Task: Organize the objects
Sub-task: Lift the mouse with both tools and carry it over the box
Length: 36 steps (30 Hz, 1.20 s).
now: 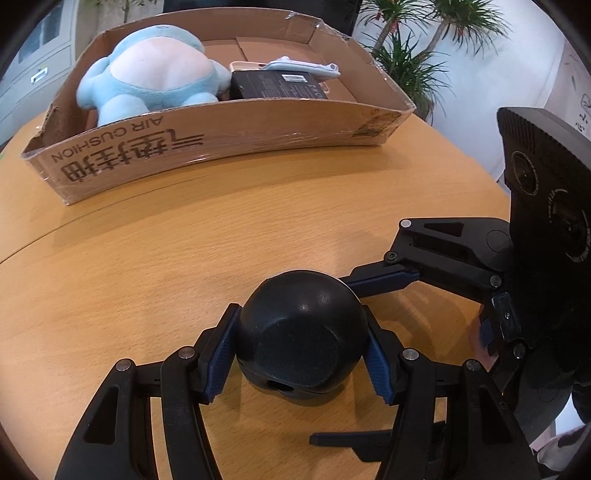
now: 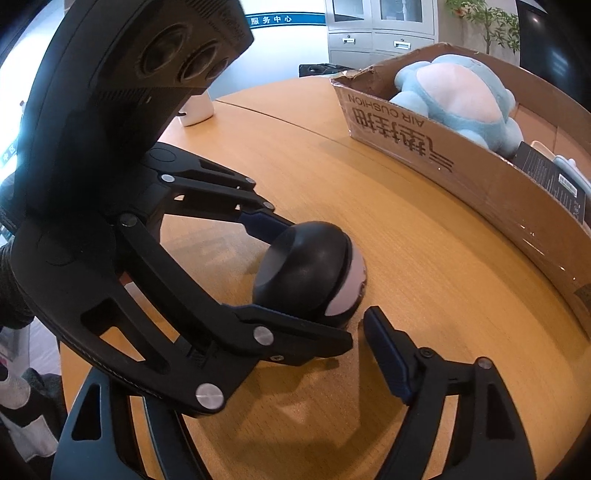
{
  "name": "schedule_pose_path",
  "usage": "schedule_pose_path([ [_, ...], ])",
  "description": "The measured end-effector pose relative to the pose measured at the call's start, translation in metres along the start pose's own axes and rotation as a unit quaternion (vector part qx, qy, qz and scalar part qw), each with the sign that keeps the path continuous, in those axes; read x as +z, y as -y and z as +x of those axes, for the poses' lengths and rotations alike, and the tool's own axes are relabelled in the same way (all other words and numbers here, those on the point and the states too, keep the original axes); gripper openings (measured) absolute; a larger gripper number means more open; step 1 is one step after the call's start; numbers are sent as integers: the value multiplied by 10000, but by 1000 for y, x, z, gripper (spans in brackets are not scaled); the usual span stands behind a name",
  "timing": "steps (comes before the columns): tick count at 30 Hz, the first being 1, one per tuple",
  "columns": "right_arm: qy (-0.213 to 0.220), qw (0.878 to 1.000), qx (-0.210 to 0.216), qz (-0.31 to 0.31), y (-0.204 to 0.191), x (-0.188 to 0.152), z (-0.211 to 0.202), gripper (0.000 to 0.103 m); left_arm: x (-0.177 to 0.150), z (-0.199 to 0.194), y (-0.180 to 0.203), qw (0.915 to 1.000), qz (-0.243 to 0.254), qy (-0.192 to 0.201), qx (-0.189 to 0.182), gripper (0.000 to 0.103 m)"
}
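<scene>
A black ball-shaped device point(image 1: 299, 325) with a pale grey face point(image 2: 347, 291) sits on the wooden table point(image 1: 147, 258). My left gripper point(image 1: 299, 360) is shut on it, one blue pad pressing on each side. My right gripper point(image 1: 436, 306) comes in from the right and stands open. One of its fingertips point(image 2: 384, 347) lies just beside the device's pale face. The other is hidden behind the left gripper in the right wrist view. Beyond them stands an open cardboard box point(image 1: 221, 136).
The box holds a light blue plush toy point(image 1: 155, 77), a flat black pack point(image 1: 277, 86) and a white gadget point(image 1: 303, 66). A white object point(image 2: 197, 110) stands at the table's far edge. Potted plants point(image 1: 406, 62) and grey cabinets point(image 2: 380, 33) lie beyond the table.
</scene>
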State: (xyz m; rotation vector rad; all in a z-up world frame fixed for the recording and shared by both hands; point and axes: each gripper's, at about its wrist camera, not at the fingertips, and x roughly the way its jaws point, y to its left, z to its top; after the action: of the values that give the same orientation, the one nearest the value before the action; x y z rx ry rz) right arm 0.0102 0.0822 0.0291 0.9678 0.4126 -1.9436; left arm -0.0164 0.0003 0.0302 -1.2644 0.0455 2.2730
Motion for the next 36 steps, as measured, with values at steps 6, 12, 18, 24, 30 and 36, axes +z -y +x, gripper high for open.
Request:
schedule_pose_path([
  [6,212,9995,-140,-193,-5,1,-8,75,4,2,0,9999,13,-64,-157,60],
  [12,225,9992,-272,-205,0,-1,-12,56,7,2,-5,9992,-108,-114,-357,62],
  [18,238,9995,-168,-150,4,-1,-11,56,8,3,-3,9995,-121,-164,-233,59],
  [24,244,9994,-227,-132,2,0,-9,56,9,4,-5,9991,-208,-152,-344,58],
  [30,295,9992,-229,-141,5,0,-6,55,11,3,-1,9993,-158,-139,-313,59],
  [36,343,9990,-258,-127,5,-6,-16,55,14,2,2,9994,-99,-115,-315,59],
])
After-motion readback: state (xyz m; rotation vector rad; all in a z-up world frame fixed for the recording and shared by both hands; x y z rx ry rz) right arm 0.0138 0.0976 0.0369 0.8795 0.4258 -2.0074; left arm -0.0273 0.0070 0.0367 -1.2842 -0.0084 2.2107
